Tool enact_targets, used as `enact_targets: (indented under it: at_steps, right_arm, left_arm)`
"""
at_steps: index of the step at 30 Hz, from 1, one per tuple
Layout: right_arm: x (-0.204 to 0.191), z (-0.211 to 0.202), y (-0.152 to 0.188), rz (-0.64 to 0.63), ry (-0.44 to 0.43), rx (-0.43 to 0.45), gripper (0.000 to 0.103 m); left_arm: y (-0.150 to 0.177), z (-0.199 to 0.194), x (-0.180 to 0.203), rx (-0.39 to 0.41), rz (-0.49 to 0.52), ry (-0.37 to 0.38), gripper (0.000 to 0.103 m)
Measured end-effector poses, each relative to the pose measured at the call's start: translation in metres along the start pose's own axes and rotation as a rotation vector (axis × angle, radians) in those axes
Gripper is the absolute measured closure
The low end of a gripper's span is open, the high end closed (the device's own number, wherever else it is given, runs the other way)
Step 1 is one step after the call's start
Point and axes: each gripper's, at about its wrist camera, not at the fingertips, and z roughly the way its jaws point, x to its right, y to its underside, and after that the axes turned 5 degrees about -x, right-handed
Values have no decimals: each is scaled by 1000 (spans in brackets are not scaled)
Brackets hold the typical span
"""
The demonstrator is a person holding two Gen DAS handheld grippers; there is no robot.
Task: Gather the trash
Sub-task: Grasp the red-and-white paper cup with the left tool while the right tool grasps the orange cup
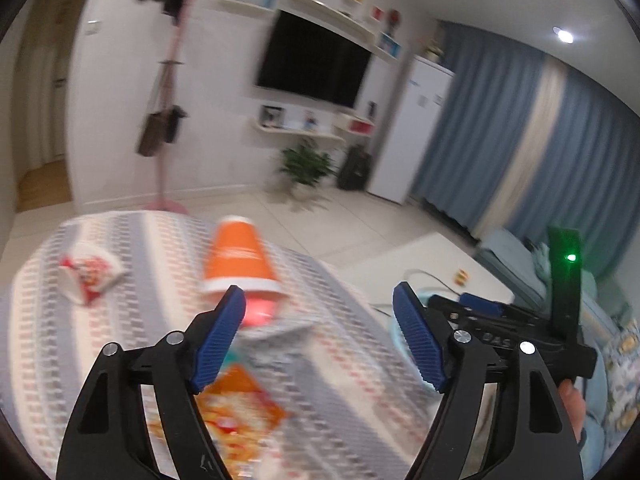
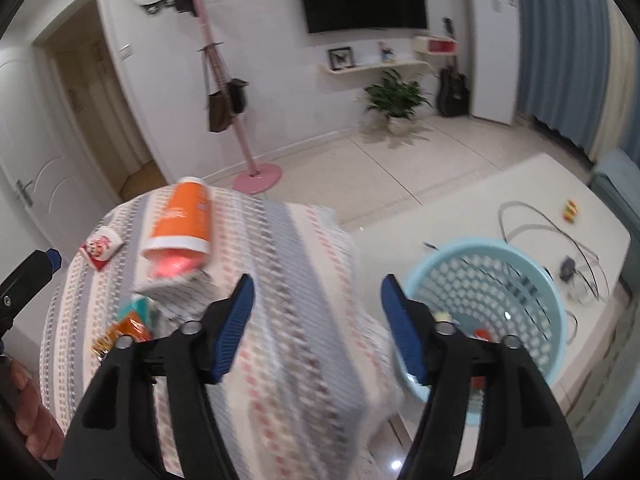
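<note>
My left hand-held gripper (image 1: 320, 336) and right hand-held gripper (image 2: 318, 328) both gape wide, nothing between the pads. On the patterned counter (image 2: 288, 280) lie an orange cup (image 2: 182, 216) on its side, a red-white wrapper (image 2: 102, 249) and an orange packet (image 1: 240, 408). The blue basket (image 2: 492, 316) stands just beside the counter, under my right hand-held gripper.

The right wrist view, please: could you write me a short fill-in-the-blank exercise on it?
1. The cup lying on the patterned cloth is mainly ____.
2. The basket right of the cloth is light ____.
3. Between the right tool's fingers there is ____.

Missing words: orange; blue; nothing
</note>
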Motion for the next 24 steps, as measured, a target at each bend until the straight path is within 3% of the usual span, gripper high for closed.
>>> enact_targets:
  at_steps: [5,12,16,19,24]
  right_arm:
    - [-46,21,-26,-57,-85,-28,31]
    - [-67,81,-47,17,-236,-169,31]
    - [-87,104,-57,-8,-283,-188,31]
    - [-103,116,-65,-41,-258,-188,31]
    - [-126,141,-79,-92,-236,-231,31]
  left_arm:
    - [-13,-16,-70,36,-106,-104,24]
    - [-25,-2,-167,-1,-236,-294,24]
    - [-28,17,-216,-50,-350,-295,24]
    - [-33,33,-241,-89,-425,-270,24]
    - [-38,50,-256,-113,-426,-255,24]
